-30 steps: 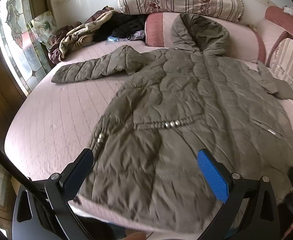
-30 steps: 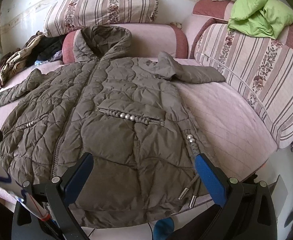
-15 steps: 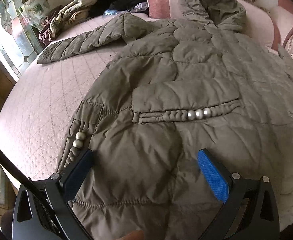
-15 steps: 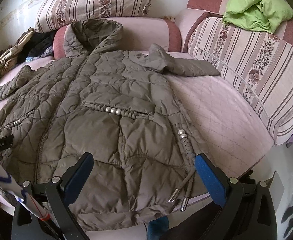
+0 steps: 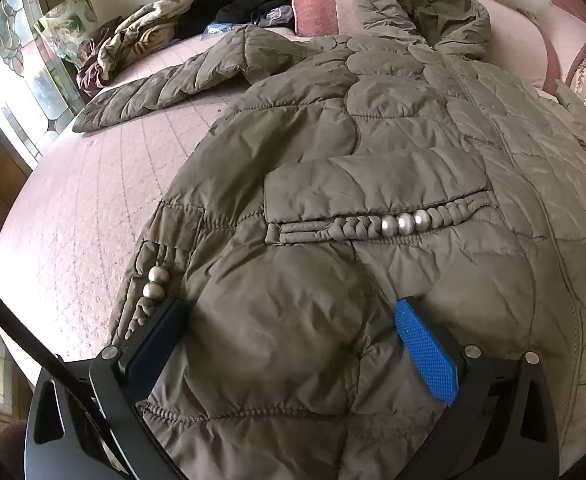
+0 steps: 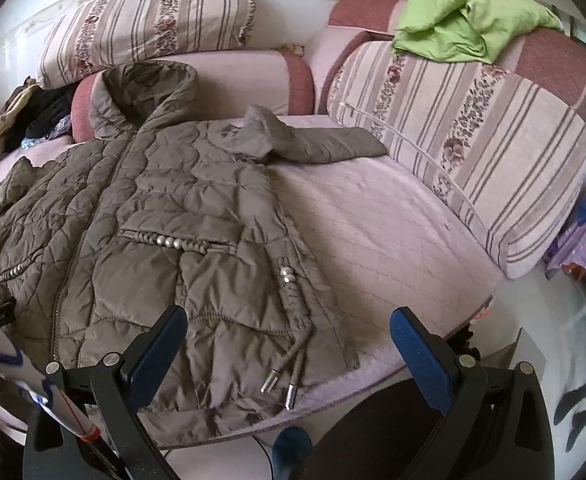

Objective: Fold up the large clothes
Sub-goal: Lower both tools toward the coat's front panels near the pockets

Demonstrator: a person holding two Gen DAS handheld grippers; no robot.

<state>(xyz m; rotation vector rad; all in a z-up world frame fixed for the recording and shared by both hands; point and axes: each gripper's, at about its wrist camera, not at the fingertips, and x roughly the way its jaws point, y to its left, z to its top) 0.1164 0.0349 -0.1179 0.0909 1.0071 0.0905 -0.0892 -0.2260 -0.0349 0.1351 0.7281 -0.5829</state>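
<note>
An olive quilted hooded coat (image 5: 373, 168) lies front up and spread flat on a pink quilted bed, hood toward the cushions. It also shows in the right wrist view (image 6: 181, 208). My left gripper (image 5: 291, 312) is open, low over the coat's lower left front, fingers astride the fabric below the beaded pocket (image 5: 401, 224). My right gripper (image 6: 287, 322) is open above the coat's lower right hem, near the drawstring ends (image 6: 281, 384). One sleeve (image 5: 165, 84) stretches left, the other (image 6: 321, 144) lies right.
Striped cushions (image 6: 453, 120) line the back and right of the bed (image 6: 393, 232). A green blanket (image 6: 465, 12) lies on the right cushion. A pile of clothes (image 5: 153, 40) sits at the far left by a stained-glass window (image 5: 17, 64). The bed's front edge (image 6: 373, 388) drops to the floor.
My left gripper has moved forward and lower over the coat's lower left front. My right gripper has shifted right toward the coat's right hem. Both stay open.
</note>
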